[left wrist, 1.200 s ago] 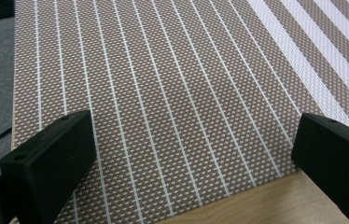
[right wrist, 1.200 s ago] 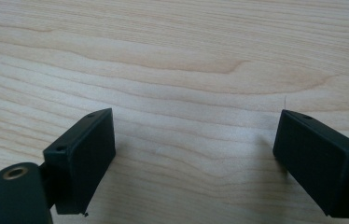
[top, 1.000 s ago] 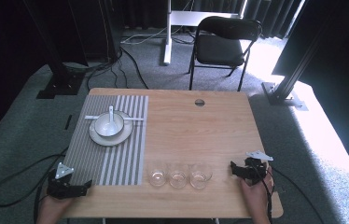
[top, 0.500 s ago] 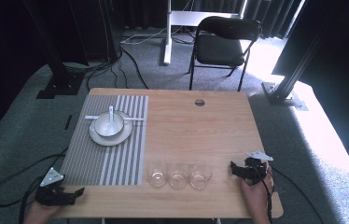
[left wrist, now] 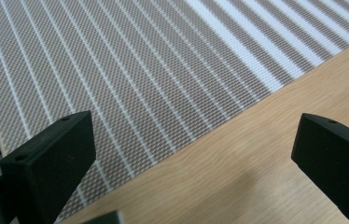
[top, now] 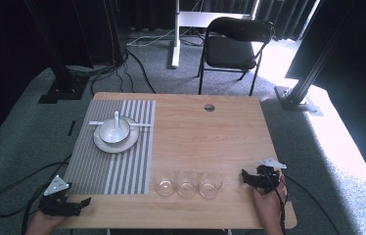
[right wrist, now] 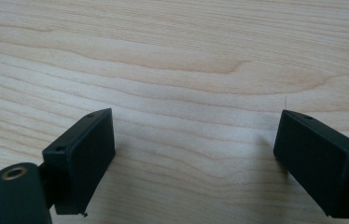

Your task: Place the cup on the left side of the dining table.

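Glasses point(top: 186, 186) between left tool point(top: 84, 201) and right tool point(top: 244, 176), untouched.

No readable text, labels or numbers anywhere.

Strong daylight is seen entering from the upper right of the high view, where the floor point(top: 328, 132) is washed out to white. The left and rear surroundings are left very dark. The table point(top: 205, 142) is evenly lit. Soft shadows are cast under the jaws in both gripper views, and the jaws themselves are slightly blurred.
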Demonstrator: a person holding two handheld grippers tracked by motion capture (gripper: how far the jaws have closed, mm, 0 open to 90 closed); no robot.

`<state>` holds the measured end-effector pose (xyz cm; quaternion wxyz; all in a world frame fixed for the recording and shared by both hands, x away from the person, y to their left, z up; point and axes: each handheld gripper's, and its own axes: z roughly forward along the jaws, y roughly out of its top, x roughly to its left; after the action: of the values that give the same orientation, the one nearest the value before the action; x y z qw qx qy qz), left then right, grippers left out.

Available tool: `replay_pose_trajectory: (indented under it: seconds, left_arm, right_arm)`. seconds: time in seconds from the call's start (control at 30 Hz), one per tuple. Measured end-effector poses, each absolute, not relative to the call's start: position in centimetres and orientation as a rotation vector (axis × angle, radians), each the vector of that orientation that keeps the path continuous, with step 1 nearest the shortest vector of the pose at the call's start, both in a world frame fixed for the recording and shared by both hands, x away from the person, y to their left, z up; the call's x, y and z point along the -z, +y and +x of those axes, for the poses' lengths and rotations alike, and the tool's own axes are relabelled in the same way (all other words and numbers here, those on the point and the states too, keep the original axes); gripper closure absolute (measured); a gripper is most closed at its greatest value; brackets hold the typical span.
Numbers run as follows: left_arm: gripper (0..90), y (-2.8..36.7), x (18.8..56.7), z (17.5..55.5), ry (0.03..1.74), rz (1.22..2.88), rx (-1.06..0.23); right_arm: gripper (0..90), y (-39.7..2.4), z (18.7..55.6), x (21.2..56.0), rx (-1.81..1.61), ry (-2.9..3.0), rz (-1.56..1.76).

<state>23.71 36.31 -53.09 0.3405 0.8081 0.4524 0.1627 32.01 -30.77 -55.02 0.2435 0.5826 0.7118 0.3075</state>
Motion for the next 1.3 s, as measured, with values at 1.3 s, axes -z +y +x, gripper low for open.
replay_pose_trajectory:
  seconds: [1.3]
  left_arm:
    - [0.2, 31.0, 51.7, 24.6, 0.952, 2.141, -0.339]
  right_arm:
    - [12.0, -30.8, 32.0, 55.0, -0.840, 1.945, 1.592]
